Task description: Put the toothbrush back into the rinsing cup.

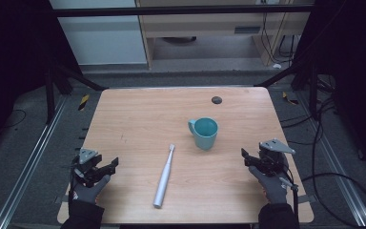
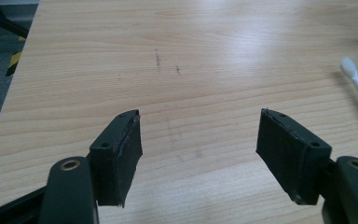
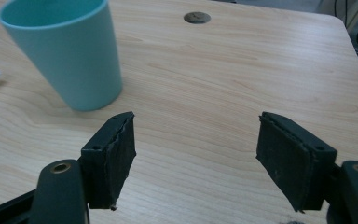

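Wooden table (image 1: 138,114): toothbrush (image 1: 164,175) lies between both grippers' wide-open fingers (nothing held).

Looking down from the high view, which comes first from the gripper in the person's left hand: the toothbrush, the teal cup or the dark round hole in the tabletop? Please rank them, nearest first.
From the left gripper:
1. Toothbrush, lying on the table just to its right.
2. Teal cup, standing upright past the brush head, farther right and back.
3. Dark round hole, near the table's far edge, behind the cup.
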